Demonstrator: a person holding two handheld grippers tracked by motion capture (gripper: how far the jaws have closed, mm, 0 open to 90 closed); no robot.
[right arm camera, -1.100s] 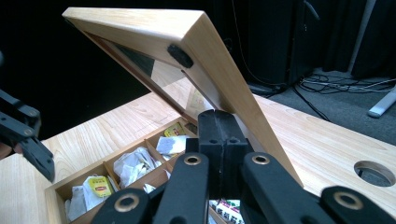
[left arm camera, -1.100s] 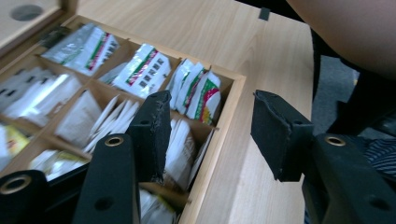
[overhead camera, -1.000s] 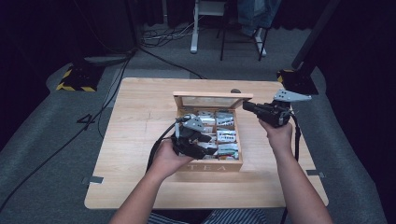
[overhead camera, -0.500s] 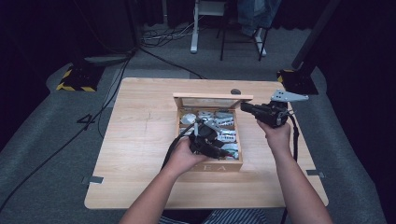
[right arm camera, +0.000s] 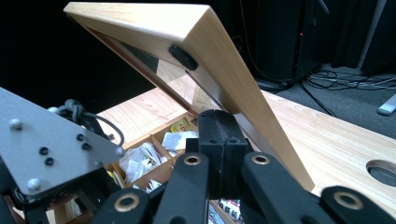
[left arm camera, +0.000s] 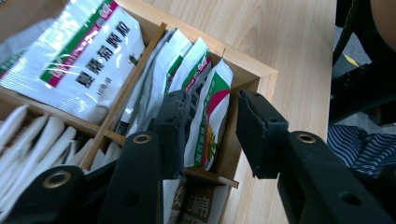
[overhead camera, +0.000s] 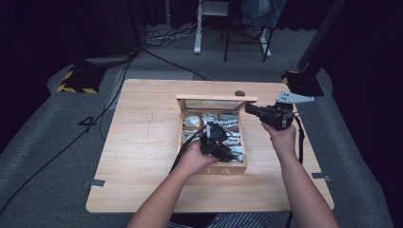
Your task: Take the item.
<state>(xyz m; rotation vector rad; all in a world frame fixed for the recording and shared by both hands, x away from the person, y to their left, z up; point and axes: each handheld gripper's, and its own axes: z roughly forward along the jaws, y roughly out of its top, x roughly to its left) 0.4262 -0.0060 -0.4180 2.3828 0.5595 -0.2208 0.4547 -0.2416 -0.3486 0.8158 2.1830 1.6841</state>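
An open wooden box (overhead camera: 211,169) sits mid-table, its compartments packed with sachets. Its lid (overhead camera: 216,99) stands raised at the back. My left gripper (overhead camera: 227,152) reaches down into the box's front right part. In the left gripper view it (left arm camera: 215,133) is open, its jaws straddling an upright green, white and red sachet (left arm camera: 212,102) in the corner compartment. My right gripper (overhead camera: 249,109) is shut, its tips against the lid's right end. The right gripper view shows the closed jaws (right arm camera: 219,133) pressed to the tilted lid (right arm camera: 210,51).
The light wooden table (overhead camera: 142,142) has a round hole (overhead camera: 240,93) behind the box. A large flat sachet (left arm camera: 84,60) lies in a neighbouring compartment. A black-and-yellow striped base (overhead camera: 76,80), cables and chair legs lie on the floor beyond.
My left gripper has moved right across the box to the front right compartments. The right gripper shifted slightly left and stays at the lid's end.
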